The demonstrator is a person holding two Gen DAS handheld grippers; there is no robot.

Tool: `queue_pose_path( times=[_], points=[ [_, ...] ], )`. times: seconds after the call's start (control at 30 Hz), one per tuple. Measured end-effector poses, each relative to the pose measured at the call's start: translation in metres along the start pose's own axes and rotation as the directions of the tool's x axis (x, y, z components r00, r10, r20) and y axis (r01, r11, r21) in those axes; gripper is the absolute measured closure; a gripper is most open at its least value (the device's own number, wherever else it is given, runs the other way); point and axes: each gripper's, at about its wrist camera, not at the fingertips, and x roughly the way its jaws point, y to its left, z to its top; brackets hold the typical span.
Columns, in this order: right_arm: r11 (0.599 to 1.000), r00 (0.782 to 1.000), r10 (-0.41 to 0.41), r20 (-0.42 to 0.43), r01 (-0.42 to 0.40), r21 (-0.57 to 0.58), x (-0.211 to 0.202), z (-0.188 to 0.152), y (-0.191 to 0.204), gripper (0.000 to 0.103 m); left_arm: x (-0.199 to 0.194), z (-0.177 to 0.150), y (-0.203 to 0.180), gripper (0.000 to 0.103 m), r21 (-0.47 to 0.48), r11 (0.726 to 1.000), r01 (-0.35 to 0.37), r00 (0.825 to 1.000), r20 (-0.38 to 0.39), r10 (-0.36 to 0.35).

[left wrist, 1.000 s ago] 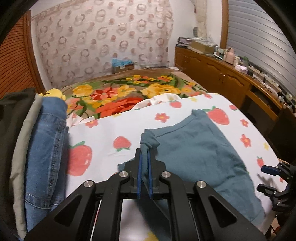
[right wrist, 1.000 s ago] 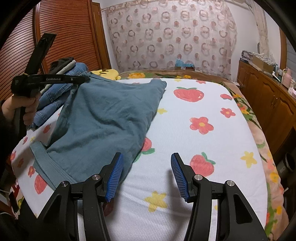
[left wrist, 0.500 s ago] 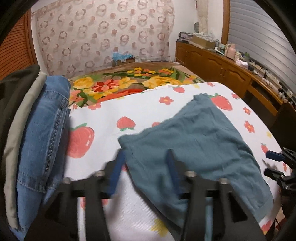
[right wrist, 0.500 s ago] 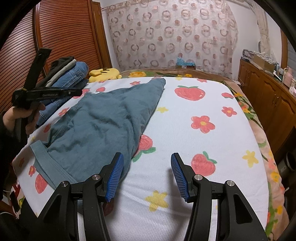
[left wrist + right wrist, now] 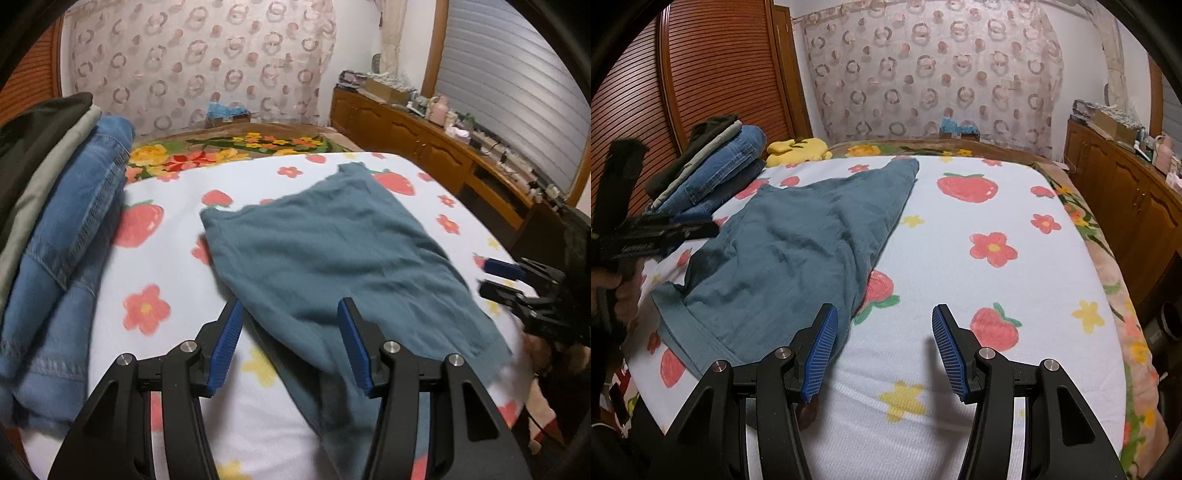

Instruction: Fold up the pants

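Bedroom with a ring-patterned curtain [image 5: 934, 77] at the far wall, slatted wooden doors [image 5: 713, 77] on one side, a long wooden cabinet [image 5: 1126, 199] on the other. Bed covered by a white sheet [image 5: 979, 288] printed with strawberries and flowers, a floral blanket [image 5: 229, 151] beyond it. Teal pants [image 5: 332, 251] spread flat on the sheet, folded once lengthwise, waistband end nearest. Left gripper [image 5: 290, 345] held over that near end, jaws parted about halfway, just opened, nothing pinched; cloth lay under and between the blue pads [image 5: 225, 343] without being pressed. Seen from the right wrist camera, same left gripper [image 5: 683, 230] at the far left, level above the pants' edge, gripped by a hand [image 5: 613, 284]. Right gripper [image 5: 882, 350] poised over bare sheet, jaws parted likewise and empty, pants just outside the left finger, a strawberry print beyond the right one. Stack of folded clothes [image 5: 709, 170], denim among them, well left of both sets of jaws; yellow plush toy [image 5: 798, 149] behind the stack. Right gripper [image 5: 517, 284] also visible at the far right of the left wrist view, beside the pants' waistband.
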Motion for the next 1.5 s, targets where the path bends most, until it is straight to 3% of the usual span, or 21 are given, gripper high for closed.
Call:
queue_pose_path(
  times=[0.2, 0.6, 0.93, 1.07, 1.1, 1.17, 1.2, 1.27, 1.5],
  points=[
    [0.999, 0.999, -0.028, 0.036, 0.029, -0.042, -0.013, -0.003, 0.009, 0.048, -0.017, -0.022, -0.01, 0.048, -0.002, 1.0, 0.031, 1.0, 0.004, -0.031],
    [0.99, 0.996, 0.085, -0.015, -0.087, -0.111, -0.044, -0.033, 0.049, 0.048, -0.048, -0.066, -0.018, 0.051, -0.033, 0.998, 0.057, 0.998, 0.005, -0.057],
    [0.978, 0.999, 0.009, -0.041, -0.018, -0.209, -0.042, -0.039, 0.068, 0.052, -0.049, -0.077, -0.023, 0.067, -0.033, 0.994, 0.105, 0.994, -0.007, -0.105],
    [0.976, 0.999, -0.011, -0.052, -0.001, -0.219, -0.033, -0.038, 0.073, 0.061, -0.047, -0.075, -0.026, 0.073, -0.034, 0.994, 0.103, 0.995, -0.002, -0.103],
    [0.974, 0.998, 0.001, -0.056, -0.014, -0.226, -0.032, -0.037, 0.075, 0.071, -0.047, -0.075, -0.026, 0.075, -0.032, 0.994, 0.107, 0.994, 0.0, -0.107],
    [0.969, 0.999, -0.01, -0.046, -0.001, -0.247, -0.032, -0.037, 0.079, 0.077, -0.045, -0.073, -0.026, 0.08, -0.021, 0.994, 0.111, 0.994, -0.001, -0.111],
    [0.968, 0.999, -0.01, -0.042, -0.001, -0.251, -0.033, -0.038, 0.08, 0.084, -0.044, -0.072, -0.027, 0.08, -0.015, 0.994, 0.106, 0.994, -0.003, -0.106],
    [0.971, 0.999, -0.003, -0.039, -0.006, -0.238, -0.035, -0.038, 0.078, 0.089, -0.044, -0.071, -0.028, 0.09, -0.007, 0.994, 0.112, 0.994, -0.007, -0.112],
    [0.981, 0.999, 0.032, -0.025, -0.036, -0.189, -0.041, -0.037, 0.064, 0.095, -0.064, -0.07, -0.038, 0.096, 0.003, 0.99, 0.139, 0.99, 0.032, -0.139]
  ],
)
